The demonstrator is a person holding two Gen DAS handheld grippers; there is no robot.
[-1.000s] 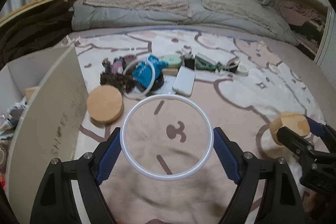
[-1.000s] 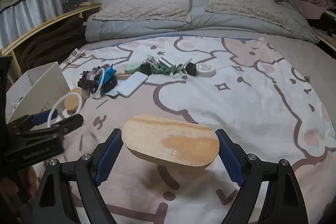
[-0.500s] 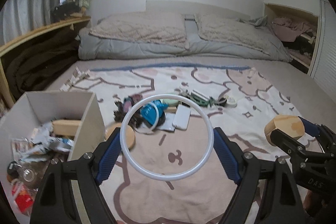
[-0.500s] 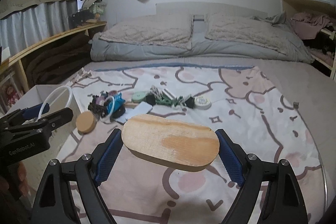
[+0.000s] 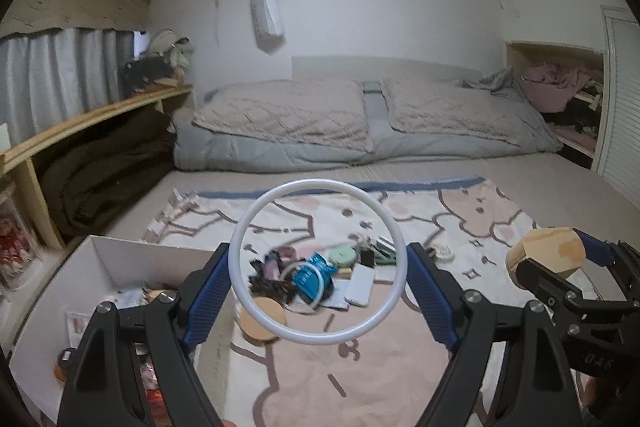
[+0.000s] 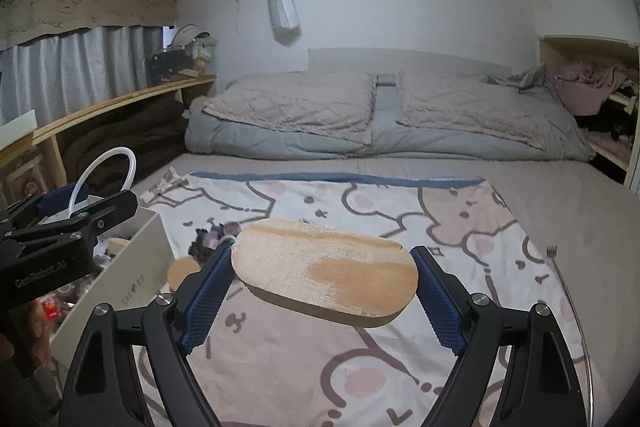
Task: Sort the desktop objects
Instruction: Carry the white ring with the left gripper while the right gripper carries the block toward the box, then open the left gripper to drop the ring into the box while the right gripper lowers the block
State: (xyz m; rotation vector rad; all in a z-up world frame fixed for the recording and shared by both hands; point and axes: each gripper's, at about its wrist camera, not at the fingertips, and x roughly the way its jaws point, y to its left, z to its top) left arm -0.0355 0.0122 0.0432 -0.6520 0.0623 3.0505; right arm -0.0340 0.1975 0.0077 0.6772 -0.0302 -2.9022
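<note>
The white ring [image 5: 318,262] is pinched between the blue pads of the left gripper [image 5: 318,291], held up in the air just right of the white box [image 5: 120,259]. The right gripper [image 6: 325,287] is clamped on an oval wooden block [image 6: 325,269], also lifted above the patterned blanket [image 6: 460,227]. Further back on the blanket sits the leftover pile [image 5: 316,273]: a blue pouch, a white phone-ish thing, something dark and tangled, kinda blurry. A round cork disc [image 5: 262,319] lies next to the box.

Box [image 5: 132,255] left of clutter pile [image 5: 316,275] — pillows [image 5: 288,115] behind, on bed [image 5: 520,179].
</note>
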